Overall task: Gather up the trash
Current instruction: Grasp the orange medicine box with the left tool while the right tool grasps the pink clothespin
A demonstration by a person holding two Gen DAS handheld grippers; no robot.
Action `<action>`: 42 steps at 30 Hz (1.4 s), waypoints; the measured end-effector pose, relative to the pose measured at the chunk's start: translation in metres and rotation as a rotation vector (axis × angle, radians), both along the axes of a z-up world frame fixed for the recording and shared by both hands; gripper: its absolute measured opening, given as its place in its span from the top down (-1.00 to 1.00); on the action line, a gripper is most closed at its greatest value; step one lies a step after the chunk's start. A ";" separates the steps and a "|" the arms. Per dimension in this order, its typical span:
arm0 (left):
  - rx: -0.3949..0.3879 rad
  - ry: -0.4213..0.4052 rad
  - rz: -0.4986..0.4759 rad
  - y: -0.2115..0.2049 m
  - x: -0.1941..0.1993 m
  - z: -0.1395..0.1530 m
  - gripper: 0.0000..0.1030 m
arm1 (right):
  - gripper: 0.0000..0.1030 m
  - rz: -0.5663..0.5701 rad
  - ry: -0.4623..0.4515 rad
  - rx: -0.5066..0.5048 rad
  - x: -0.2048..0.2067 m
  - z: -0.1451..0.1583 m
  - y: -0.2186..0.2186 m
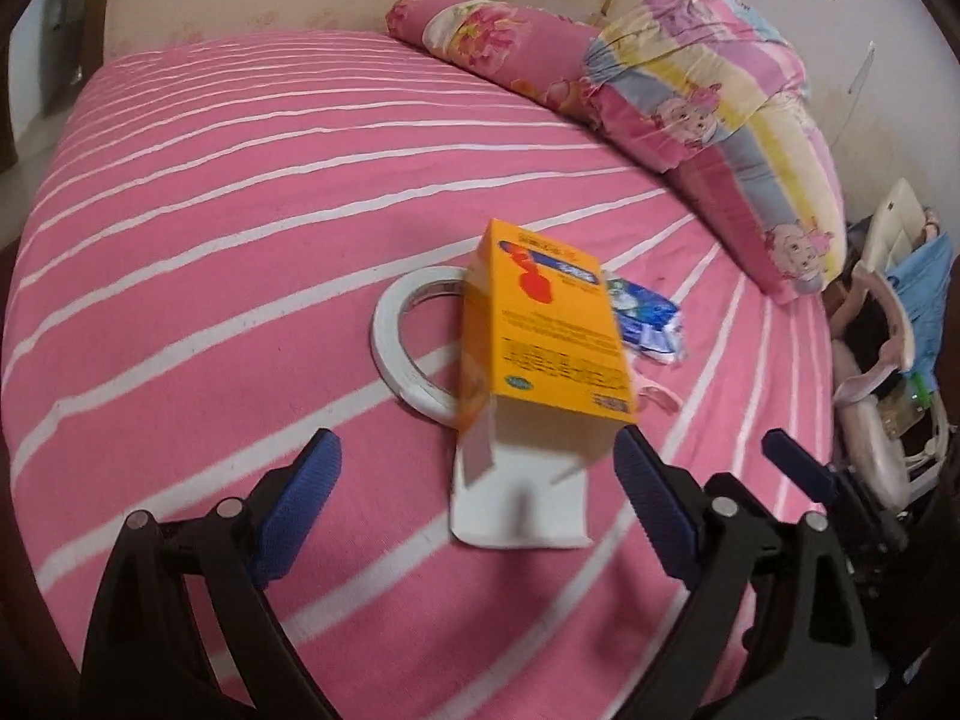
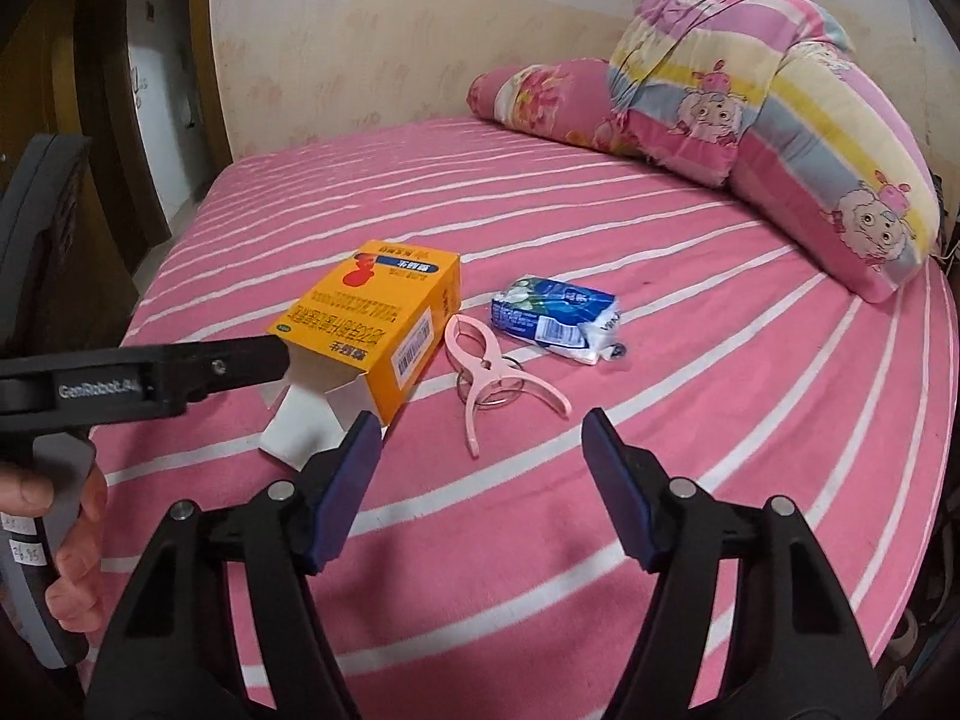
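An orange carton (image 1: 540, 330) with its white end flap open lies on the pink striped bed, also in the right wrist view (image 2: 372, 318). My left gripper (image 1: 477, 468) is open, its fingers on either side of the carton's flap end. In the right wrist view the left gripper's finger (image 2: 240, 360) reaches the carton's open end. A blue and white tissue pack (image 2: 555, 318) lies right of the carton, partly hidden behind it in the left wrist view (image 1: 645, 315). My right gripper (image 2: 480, 438) is open and empty, just short of a pink clothes peg (image 2: 486, 363).
A white tape roll (image 1: 399, 336) lies left of the carton. A folded quilt (image 2: 780, 120) and a pink pillow (image 2: 540, 96) lie at the head of the bed. Cluttered items (image 1: 882, 372) stand beside the bed on the right. A wall runs behind the bed.
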State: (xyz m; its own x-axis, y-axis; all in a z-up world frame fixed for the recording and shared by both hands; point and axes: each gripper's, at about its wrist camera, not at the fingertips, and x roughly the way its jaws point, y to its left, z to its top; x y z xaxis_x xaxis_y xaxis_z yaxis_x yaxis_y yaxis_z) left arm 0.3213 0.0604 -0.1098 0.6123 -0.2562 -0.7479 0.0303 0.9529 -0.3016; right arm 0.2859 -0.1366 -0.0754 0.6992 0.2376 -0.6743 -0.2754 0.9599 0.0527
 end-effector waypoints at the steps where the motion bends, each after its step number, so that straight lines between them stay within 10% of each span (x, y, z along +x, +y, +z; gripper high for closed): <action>1: -0.010 0.018 -0.005 0.002 0.004 -0.004 -0.44 | -0.34 0.002 0.008 -0.005 0.005 -0.003 0.002; 16: -0.048 0.083 -0.032 -0.004 0.028 -0.029 0.03 | 0.04 0.022 0.111 -0.074 0.042 -0.038 0.017; 27: -0.053 0.096 -0.005 -0.003 0.034 -0.030 0.54 | 0.87 0.063 0.155 -0.095 0.049 -0.050 0.024; 42: -0.062 0.128 -0.010 -0.005 0.020 -0.029 0.59 | 0.89 0.042 0.174 -0.086 0.048 -0.047 0.021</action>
State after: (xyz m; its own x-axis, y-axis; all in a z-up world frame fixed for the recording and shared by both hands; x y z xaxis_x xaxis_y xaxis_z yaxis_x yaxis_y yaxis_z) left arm 0.3415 0.0558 -0.1384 0.5098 -0.3096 -0.8027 -0.0028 0.9324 -0.3615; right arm 0.3337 -0.1154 -0.1226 0.5613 0.2003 -0.8030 -0.3087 0.9509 0.0214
